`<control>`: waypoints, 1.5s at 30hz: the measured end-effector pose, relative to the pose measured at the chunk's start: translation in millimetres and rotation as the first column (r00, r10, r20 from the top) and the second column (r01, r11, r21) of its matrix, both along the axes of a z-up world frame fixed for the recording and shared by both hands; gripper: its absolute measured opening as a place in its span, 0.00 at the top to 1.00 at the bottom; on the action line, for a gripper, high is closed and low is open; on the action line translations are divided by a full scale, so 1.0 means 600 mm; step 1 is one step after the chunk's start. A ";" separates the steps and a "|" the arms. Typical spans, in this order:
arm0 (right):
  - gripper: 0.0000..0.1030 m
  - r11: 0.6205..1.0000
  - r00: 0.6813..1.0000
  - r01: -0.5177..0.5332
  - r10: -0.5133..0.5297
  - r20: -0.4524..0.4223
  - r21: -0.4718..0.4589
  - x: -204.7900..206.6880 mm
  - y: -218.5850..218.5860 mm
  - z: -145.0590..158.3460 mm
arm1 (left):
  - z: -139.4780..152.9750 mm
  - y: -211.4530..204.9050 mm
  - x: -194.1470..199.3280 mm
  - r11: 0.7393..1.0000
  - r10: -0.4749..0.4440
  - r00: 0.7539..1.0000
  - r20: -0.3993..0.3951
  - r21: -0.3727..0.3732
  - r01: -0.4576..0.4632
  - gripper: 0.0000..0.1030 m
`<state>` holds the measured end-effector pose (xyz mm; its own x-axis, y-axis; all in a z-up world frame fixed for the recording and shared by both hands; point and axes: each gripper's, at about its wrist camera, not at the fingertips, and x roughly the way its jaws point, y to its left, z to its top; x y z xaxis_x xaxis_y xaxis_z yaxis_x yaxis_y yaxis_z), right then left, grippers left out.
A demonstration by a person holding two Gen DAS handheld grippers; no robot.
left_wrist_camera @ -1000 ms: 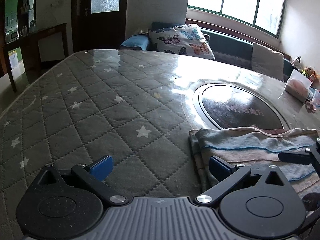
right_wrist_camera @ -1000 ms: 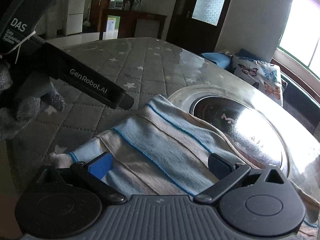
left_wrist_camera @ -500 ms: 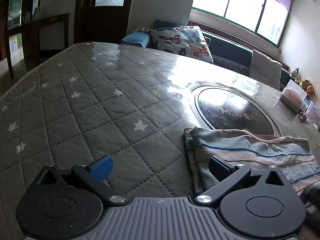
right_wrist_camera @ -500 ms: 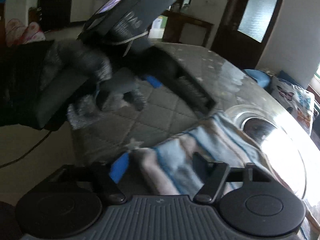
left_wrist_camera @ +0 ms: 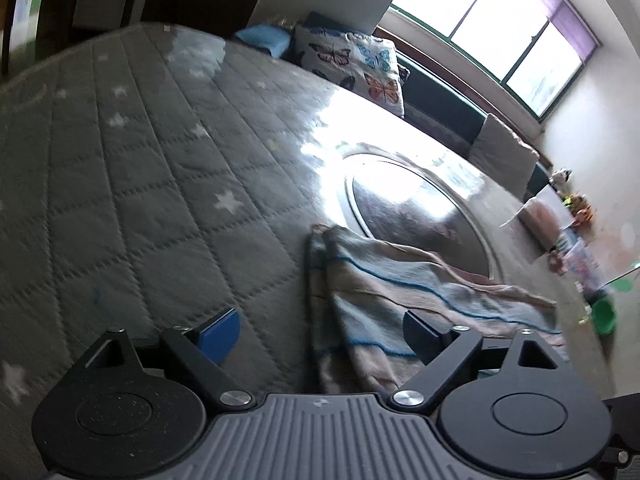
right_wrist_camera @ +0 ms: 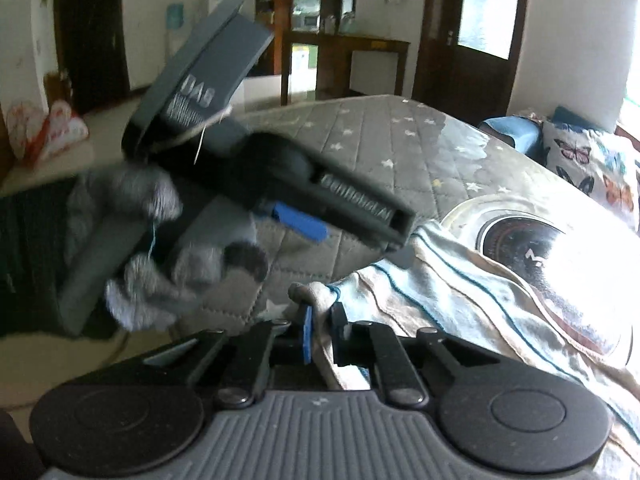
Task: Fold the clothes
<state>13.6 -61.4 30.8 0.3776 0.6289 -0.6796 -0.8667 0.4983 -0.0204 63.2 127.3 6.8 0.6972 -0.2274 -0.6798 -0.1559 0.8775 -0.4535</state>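
Note:
A folded garment [left_wrist_camera: 400,280] with pale blue, pink and cream stripes lies on the grey quilted star cover [left_wrist_camera: 140,200]. In the left wrist view my left gripper [left_wrist_camera: 320,336] straddles the garment's left edge. Its jaws are wide and closing, with the blue pad [left_wrist_camera: 218,334] over bare cover and the dark pad [left_wrist_camera: 420,336] over cloth, neither pressing. In the right wrist view my right gripper [right_wrist_camera: 322,320] is shut on a bunched near corner of the garment [right_wrist_camera: 460,300]. The left gripper [right_wrist_camera: 352,240] hovers above that edge, held by a grey gloved hand [right_wrist_camera: 160,248].
A round dark glass insert [left_wrist_camera: 412,216] sits in the table just beyond the garment. A green cup [left_wrist_camera: 604,314] and some packets [left_wrist_camera: 544,216] stand at the right edge. A butterfly cushion [left_wrist_camera: 356,68] lies on the bench under the window.
My right gripper went from wide open to shut on the garment's corner and rose a little. The left gripper rolled, tilting its view, and its jaws narrowed slightly.

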 end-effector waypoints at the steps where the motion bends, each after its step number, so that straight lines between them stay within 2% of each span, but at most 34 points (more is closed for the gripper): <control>1: 0.93 1.000 1.000 0.003 -0.003 -0.006 0.011 0.001 -0.005 0.004 | 0.000 -0.002 0.001 1.000 -0.001 1.000 -0.003 -0.019 0.001 0.16; 5: 0.93 0.999 1.000 0.007 -0.007 -0.003 0.053 0.001 -0.029 0.022 | -0.001 -0.010 0.011 0.995 -0.008 1.000 -0.013 -0.097 0.007 0.24; 8: 0.93 0.997 1.000 0.002 -0.001 -0.011 0.074 -0.002 -0.040 0.025 | -0.008 -0.013 0.020 0.989 -0.007 0.999 -0.036 -0.150 0.001 0.43; 9: 0.93 0.997 1.000 -0.001 0.002 -0.012 0.079 -0.004 -0.042 0.025 | -0.010 -0.013 0.022 0.987 -0.004 0.999 -0.043 -0.161 -0.003 0.61; 10: 0.93 0.997 1.000 -0.005 0.006 -0.012 0.081 -0.004 -0.044 0.024 | -0.012 -0.013 0.023 0.986 -0.004 0.999 -0.047 -0.168 -0.005 0.73; 13: 0.90 0.996 1.000 -0.006 0.007 -0.022 0.086 0.000 -0.051 0.019 | -0.015 -0.013 0.024 0.986 -0.001 0.999 -0.051 -0.168 -0.007 0.83; 17: 0.81 0.992 0.999 0.034 -0.029 -0.041 0.120 0.028 -0.073 0.021 | -0.009 -0.013 0.023 0.989 0.004 0.999 -0.039 -0.149 -0.010 0.86; 20: 0.81 0.987 0.995 0.092 -0.085 -0.060 0.129 0.058 -0.103 0.015 | -0.002 -0.014 0.020 0.991 0.005 1.000 -0.029 -0.135 -0.009 0.87; 22: 0.80 0.981 0.985 0.166 -0.161 -0.053 0.102 0.085 -0.121 0.001 | 0.001 -0.016 0.019 0.991 0.007 1.000 -0.023 -0.132 -0.010 0.88; 25: 0.80 0.952 0.952 0.297 -0.290 -0.098 0.071 0.143 -0.151 -0.025 | 0.006 -0.018 0.020 0.991 0.007 1.000 -0.014 -0.130 -0.009 0.89; 28: 0.80 0.912 0.912 0.409 -0.408 -0.047 0.017 0.188 -0.170 -0.046 | 0.015 -0.022 0.021 0.992 0.005 1.000 -0.007 -0.126 -0.005 0.89; 31: 0.80 0.884 0.884 0.467 -0.467 -0.005 -0.014 0.222 -0.174 -0.066 | 0.024 -0.024 0.022 0.992 0.002 1.000 0.002 -0.126 -0.002 0.90; 36: 0.80 0.855 0.856 0.516 -0.516 0.013 -0.052 0.272 -0.159 -0.099 | 0.037 -0.028 0.026 0.992 -0.005 1.000 0.017 -0.129 0.007 0.91; 38: 0.80 0.851 0.852 0.524 -0.524 0.014 -0.037 0.279 -0.160 -0.100 | 0.042 -0.029 0.027 0.991 -0.008 1.000 0.019 -0.131 0.010 0.91; 42: 0.78 0.857 0.858 0.514 -0.514 0.013 -0.046 0.270 -0.162 -0.092 | 0.051 -0.031 0.028 0.991 -0.008 1.000 0.023 -0.136 0.011 0.91; 45: 0.74 0.865 0.867 0.498 -0.497 0.026 -0.067 0.238 -0.174 -0.083 | 0.062 -0.037 0.028 0.990 -0.008 1.000 0.027 -0.140 0.012 0.92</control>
